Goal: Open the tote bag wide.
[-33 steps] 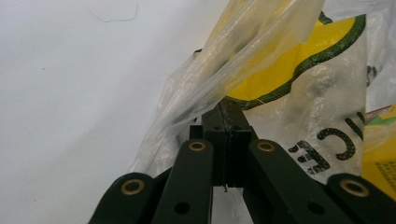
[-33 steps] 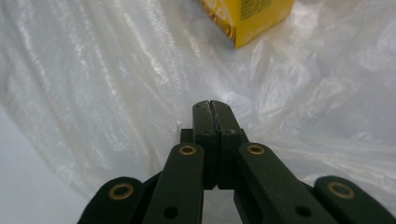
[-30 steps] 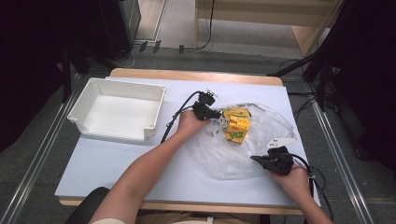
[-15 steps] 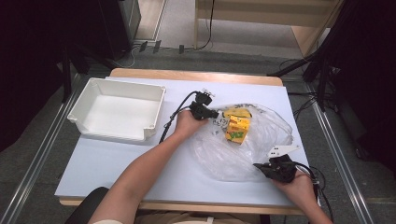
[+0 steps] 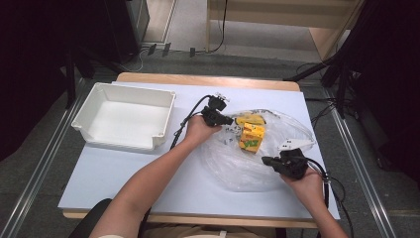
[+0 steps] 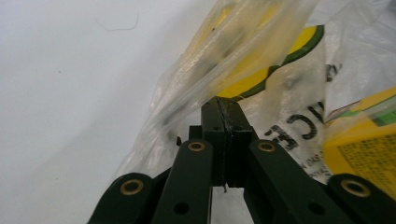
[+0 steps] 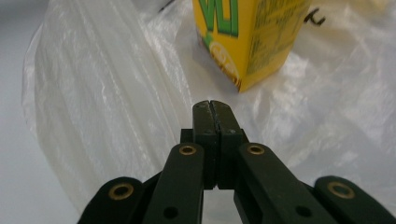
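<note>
Left gripper fingers clenched on a fold of the clear plastic bag, centre of the high view, unmoved. Right gripper fingers clenched too, nothing visibly between them; now lifted slightly from a second ago, at the lower right, over the bag's near edge. Yellow juice carton inside the bag, right of centre on the tabletop. Probably mid-way through opening the bag; white bin waiting at upper left.
</note>
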